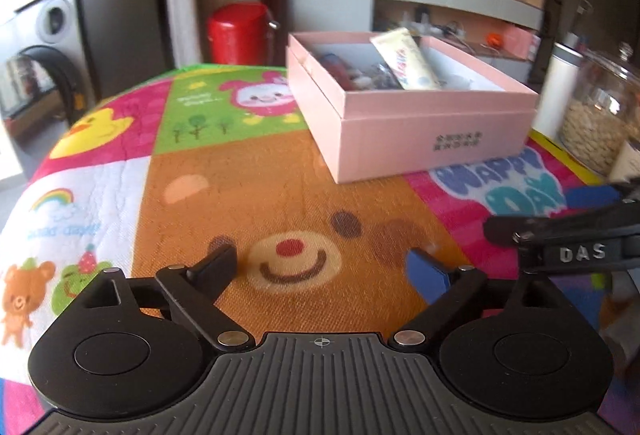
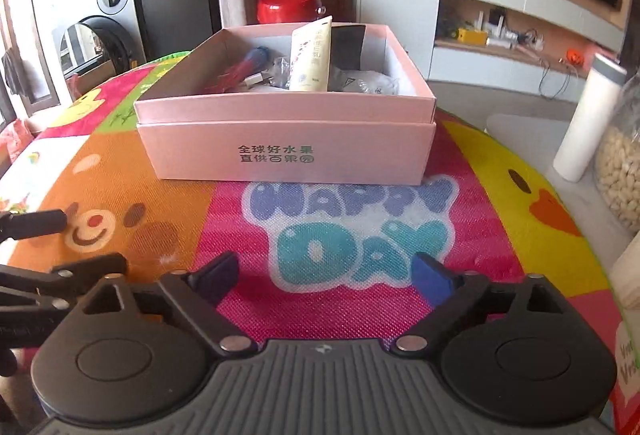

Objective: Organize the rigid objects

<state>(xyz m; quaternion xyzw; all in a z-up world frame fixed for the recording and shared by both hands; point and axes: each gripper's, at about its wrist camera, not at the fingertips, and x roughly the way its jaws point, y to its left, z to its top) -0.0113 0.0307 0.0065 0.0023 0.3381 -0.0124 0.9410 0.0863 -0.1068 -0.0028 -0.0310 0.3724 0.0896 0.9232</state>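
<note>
Left gripper point(image 1: 324, 271): fingers spread wide, nothing between them, low over the mat point(image 1: 280, 195). Right gripper point(image 2: 326, 275): fingers likewise spread, empty, over the "HAPPY DAY" print.

Pink box point(image 2: 288, 151) sits open on the mat, straight ahead of the right fingers, ahead and to the right of the left ones. Inside: a cream tube point(image 2: 311, 55) leaning upright, a red-blue item point(image 2: 244, 65), clear wrappers. A white cylinder point(image 2: 580, 123) and a jar point(image 2: 620, 171) stand right of the box.

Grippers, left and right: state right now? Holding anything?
Left gripper: open, holding nothing, over the bear print on the mat.
Right gripper: open, holding nothing, facing the pink box.
</note>
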